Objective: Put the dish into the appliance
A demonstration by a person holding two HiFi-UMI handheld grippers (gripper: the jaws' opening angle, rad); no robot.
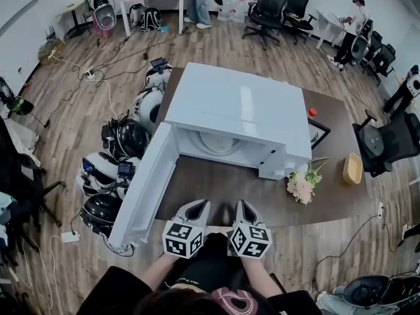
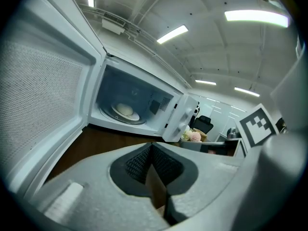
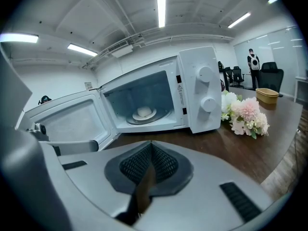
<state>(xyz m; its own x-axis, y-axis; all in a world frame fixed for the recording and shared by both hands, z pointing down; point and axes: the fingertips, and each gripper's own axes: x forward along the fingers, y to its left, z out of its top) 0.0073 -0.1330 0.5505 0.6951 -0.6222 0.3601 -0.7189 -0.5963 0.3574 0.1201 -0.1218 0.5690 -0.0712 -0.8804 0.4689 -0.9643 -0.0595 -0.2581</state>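
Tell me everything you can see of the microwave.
The microwave is a glossy white box standing upright on the dark brown table. Its left-hinged door stands swung wide open, its inner panel showing a fine mesh window. Two round dials sit one above the other on the right-hand control panel. Inside, a small white dish holding something pale and round rests on the turntable. Pink and white flowers lie close by its right front corner.

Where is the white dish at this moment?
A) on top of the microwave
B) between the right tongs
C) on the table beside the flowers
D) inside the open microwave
D: the dish sits inside the microwave, on its round tray, and the door stands open.
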